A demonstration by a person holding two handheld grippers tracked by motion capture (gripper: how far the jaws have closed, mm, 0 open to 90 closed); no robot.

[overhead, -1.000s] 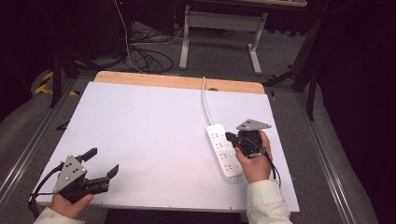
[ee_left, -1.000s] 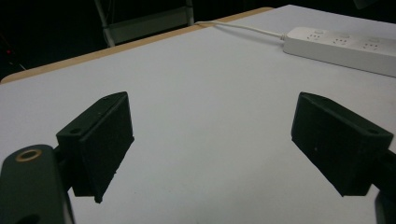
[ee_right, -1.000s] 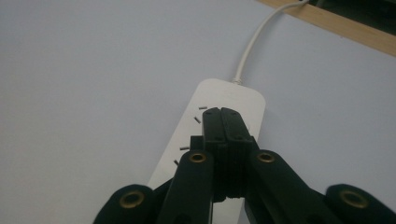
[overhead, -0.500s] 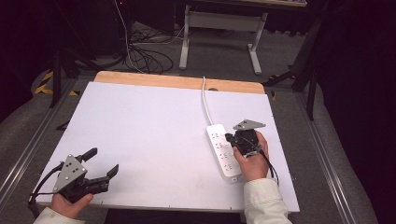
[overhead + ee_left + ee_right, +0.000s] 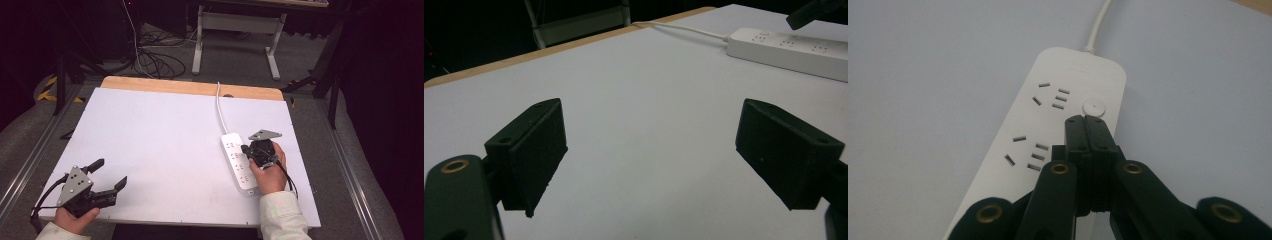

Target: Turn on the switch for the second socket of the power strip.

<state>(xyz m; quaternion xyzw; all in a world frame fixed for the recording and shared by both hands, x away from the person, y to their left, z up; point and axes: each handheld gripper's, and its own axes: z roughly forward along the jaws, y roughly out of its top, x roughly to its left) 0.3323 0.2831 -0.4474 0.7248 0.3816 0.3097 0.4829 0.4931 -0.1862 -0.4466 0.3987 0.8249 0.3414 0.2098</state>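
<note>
A white power strip [image 5: 239,161] lies on the white table [image 5: 165,145] at the right, its white cord [image 5: 219,107] running to the far edge. My right gripper [image 5: 245,149] hovers over the strip with both jaws pressed together and nothing between them. In the right gripper view the shut tips [image 5: 1085,120] sit just short of the strip's round button [image 5: 1094,107], beside the sockets [image 5: 1052,96]. My left gripper [image 5: 107,172] rests near the table's front left corner, open wide. In the left gripper view its jaws [image 5: 649,145] frame bare table, with the power strip [image 5: 794,47] far off.
A wooden strip [image 5: 192,88] borders the table's far edge. Beyond it are dark cables on the floor [image 5: 150,57] and a metal stand's legs [image 5: 235,42]. Metal rails [image 5: 30,155] run along both sides of the table.
The right gripper has crept slightly along the power strip toward its cord end. The left gripper has stayed put.
</note>
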